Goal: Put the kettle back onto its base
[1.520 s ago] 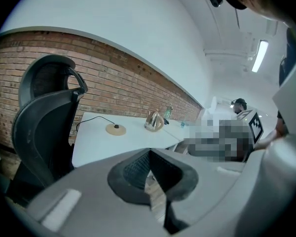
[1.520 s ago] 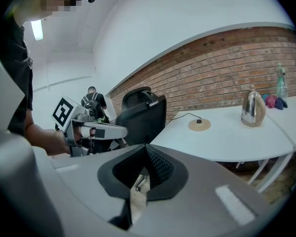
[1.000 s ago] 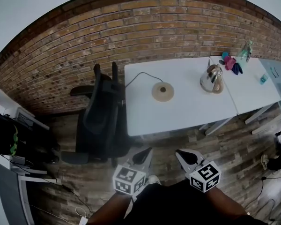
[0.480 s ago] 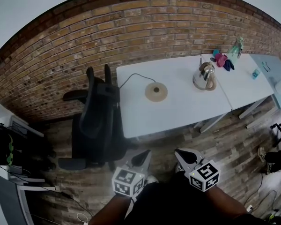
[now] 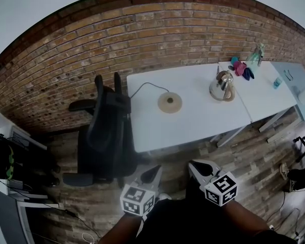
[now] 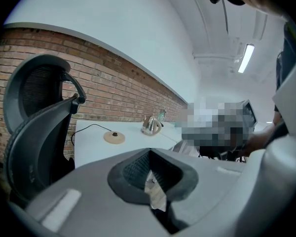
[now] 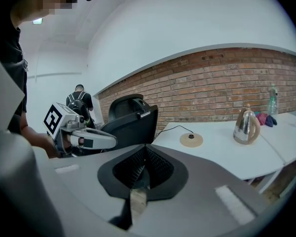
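A steel kettle (image 5: 222, 85) with a tan handle stands upright on the right part of the white table (image 5: 193, 123). Its round tan base (image 5: 170, 102), with a black cord running back, lies apart from it near the table's middle. Both also show in the left gripper view as kettle (image 6: 150, 125) and base (image 6: 114, 137), and in the right gripper view as kettle (image 7: 246, 125) and base (image 7: 191, 140). My left gripper (image 5: 153, 171) and right gripper (image 5: 193, 164) hover side by side over the wooden floor, well short of the table. Each is shut with nothing held.
A black office chair (image 5: 104, 131) stands at the table's left end, close to my left gripper. A second table (image 5: 274, 93) adjoins on the right, with a bottle (image 5: 257, 55) and coloured items (image 5: 241, 68). A person (image 7: 79, 100) stands in the distance.
The head view has swung a little, so the table, kettle and chair sit further left in the picture. Both grippers keep their places and stay shut.
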A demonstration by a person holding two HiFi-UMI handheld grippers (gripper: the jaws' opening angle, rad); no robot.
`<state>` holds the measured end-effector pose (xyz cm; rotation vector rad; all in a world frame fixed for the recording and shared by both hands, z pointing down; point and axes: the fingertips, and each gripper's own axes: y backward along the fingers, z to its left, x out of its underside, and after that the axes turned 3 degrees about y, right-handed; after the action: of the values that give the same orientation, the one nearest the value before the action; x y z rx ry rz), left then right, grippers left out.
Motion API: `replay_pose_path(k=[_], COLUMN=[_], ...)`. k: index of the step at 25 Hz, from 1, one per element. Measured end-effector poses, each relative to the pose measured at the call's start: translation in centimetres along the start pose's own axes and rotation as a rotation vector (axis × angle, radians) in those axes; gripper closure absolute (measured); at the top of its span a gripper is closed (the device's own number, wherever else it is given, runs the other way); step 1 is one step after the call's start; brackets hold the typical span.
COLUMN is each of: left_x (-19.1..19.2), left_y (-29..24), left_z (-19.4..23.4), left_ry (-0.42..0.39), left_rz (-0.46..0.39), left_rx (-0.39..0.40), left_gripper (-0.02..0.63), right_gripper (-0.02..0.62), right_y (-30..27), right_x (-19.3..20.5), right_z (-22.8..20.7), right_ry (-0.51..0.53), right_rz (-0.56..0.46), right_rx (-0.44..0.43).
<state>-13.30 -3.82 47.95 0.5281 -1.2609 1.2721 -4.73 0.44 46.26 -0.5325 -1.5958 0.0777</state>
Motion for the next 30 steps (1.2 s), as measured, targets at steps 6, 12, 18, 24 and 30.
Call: replay_pose_path(k=[6,12,18,24,30], left_x=[-0.2,-1.3,-3.2,-5.4,-6.8], left_y=[-0.5,-2.4,-5.9,-10.3,-14.8], left_z=[0.3,0.9,1.6,1.3,1.2], left_ry=[-0.004,-0.024,-0.042,-0.080,-0.106], left_rz=[0.017,0.028,0.032,0.038,0.075], left_rx=[-0.027,-0.051,-0.069,-0.051,-0.011], left_gripper=[0.606,0.606,0.606,0.606,0.606], right_gripper=[0.569,0.569,0.569,0.569,0.569], right_y=[-1.0,-2.2,-3.3,-3.8,-4.0], right_x=[-0.8,-1.0,-1.4,-2.1,-2.6], right_z=[-0.6,-3.4,-7.4,-12.7,-19.5], right_ry=[0.001,-0.012,-0.023,-0.041,-0.076], right_rz=[-0.016,-0.028,-0.037,-0.061,-0.080], right_rx=[-0.037,-0.051,-0.047,-0.012,0.079])
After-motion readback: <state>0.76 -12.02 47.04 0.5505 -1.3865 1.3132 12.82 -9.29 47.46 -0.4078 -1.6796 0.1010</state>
